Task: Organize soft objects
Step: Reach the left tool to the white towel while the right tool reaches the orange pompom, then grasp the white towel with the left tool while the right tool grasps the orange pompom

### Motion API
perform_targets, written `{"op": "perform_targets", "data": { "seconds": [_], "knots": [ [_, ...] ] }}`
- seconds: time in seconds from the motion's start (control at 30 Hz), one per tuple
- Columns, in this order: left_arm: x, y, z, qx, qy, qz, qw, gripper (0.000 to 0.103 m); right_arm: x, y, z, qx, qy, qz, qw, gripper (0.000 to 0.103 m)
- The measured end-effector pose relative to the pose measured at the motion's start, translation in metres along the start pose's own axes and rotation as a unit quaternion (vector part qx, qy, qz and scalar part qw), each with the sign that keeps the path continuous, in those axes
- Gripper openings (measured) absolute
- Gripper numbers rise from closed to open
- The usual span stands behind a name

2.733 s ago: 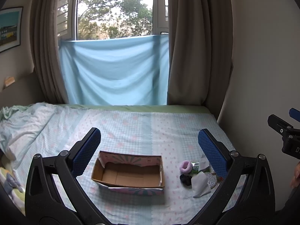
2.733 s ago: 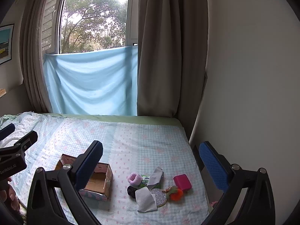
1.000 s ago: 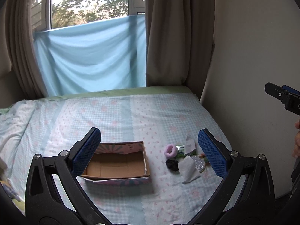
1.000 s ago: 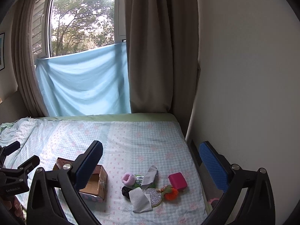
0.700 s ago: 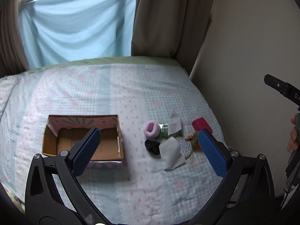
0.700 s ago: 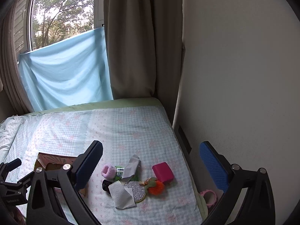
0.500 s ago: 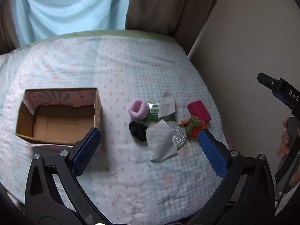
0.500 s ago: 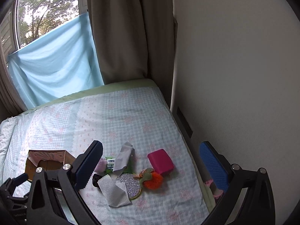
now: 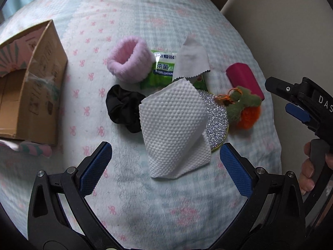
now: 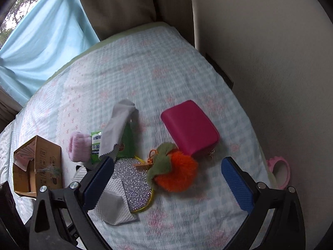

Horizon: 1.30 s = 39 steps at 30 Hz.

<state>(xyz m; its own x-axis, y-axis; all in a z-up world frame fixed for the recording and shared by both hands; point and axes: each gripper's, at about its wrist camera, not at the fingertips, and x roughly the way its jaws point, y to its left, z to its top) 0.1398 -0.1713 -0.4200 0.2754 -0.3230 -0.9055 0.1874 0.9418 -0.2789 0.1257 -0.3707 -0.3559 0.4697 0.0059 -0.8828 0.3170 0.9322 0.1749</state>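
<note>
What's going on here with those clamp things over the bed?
A person holds a two-finger gripper in each hand above a bed, sorting a pile of soft items. Both the left gripper and the right gripper hang open and empty. The left one is over a white paper towel, beside a black scrunchie and a pink fuzzy band. The right one is over an orange pom-pom next to a magenta pouch. A cardboard box sits open to the left.

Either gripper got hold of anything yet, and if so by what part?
Nothing is held. The left gripper hangs open above the white paper towel; the right gripper hangs open over the orange plush fruit. Neither touches an item.
</note>
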Motion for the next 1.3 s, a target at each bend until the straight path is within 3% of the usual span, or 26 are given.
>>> {"op": "perform_targets", "data": {
  "seconds": [0.27, 0.37, 0.4, 0.5, 0.67, 0.93, 1.3],
  "knots": [
    [0.043, 0.007, 0.007, -0.006, 0.020, -0.025, 0.9995, 0.084, 0.066, -0.012, -0.013, 0.036, 0.045, 0.005, 0.998, 0.097],
    [0.052, 0.008, 0.009, -0.010, 0.035, -0.043, 0.9984, 0.061, 0.079, -0.011, -0.014, 0.043, 0.056, 0.005, 0.997, 0.091],
    [0.054, 0.007, 0.009, -0.010, 0.042, -0.052, 0.9977, 0.047, 0.083, -0.012, -0.015, 0.047, 0.062, 0.005, 0.997, 0.089],
    [0.055, 0.003, 0.011, -0.002, 0.046, -0.061, 0.9971, 0.034, 0.091, -0.015, -0.016, 0.067, 0.073, 0.016, 0.995, 0.077],
    [0.055, -0.005, 0.015, 0.014, 0.049, -0.066, 0.9965, 0.016, 0.094, -0.019, -0.014, 0.080, 0.079, 0.020, 0.993, 0.045],
    [0.051, -0.008, 0.015, 0.016, 0.041, -0.068, 0.9967, 0.009, 0.093, -0.023, -0.018, 0.082, 0.072, 0.026, 0.994, 0.040],
    [0.006, -0.012, 0.016, 0.026, 0.001, -0.075, 0.9968, 0.009, 0.058, -0.019, -0.013, 0.061, 0.043, 0.027, 0.997, 0.040]
  ]
}}
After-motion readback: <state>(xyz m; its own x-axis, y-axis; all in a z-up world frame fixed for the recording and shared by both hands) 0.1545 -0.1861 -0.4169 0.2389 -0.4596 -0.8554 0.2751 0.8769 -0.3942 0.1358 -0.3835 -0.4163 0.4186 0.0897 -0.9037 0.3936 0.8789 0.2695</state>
